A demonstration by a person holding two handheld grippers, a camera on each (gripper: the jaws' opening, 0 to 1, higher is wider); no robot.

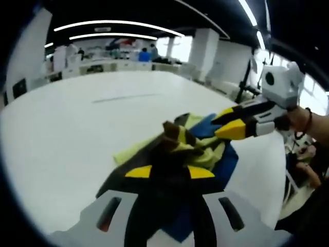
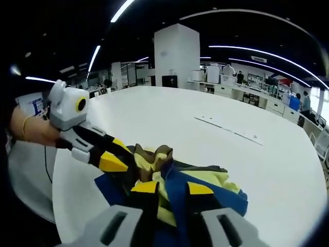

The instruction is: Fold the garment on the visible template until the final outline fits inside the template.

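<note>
The garment [image 1: 177,141], a bunched piece of yellow-green, blue and brown cloth, is gathered into a heap over the white table [image 1: 77,134]. My left gripper [image 1: 169,172] rises from the bottom of the left gripper view, shut on the cloth's near edge. My right gripper [image 1: 222,122] comes in from the right, shut on the far side of the heap. In the right gripper view the garment [image 2: 205,180] lies between my right gripper's [image 2: 172,188] jaws, and the left gripper [image 2: 123,157] pinches it from the left. A thin dark line [image 1: 123,98] marks the tabletop beyond the garment.
The large white table [image 2: 267,170] spreads wide on all sides of the garment, its thin line [image 2: 231,131] seen to the right. A hand [image 1: 303,121] with a wristband holds the right gripper. A white pillar [image 2: 176,54], desks and people stand far behind.
</note>
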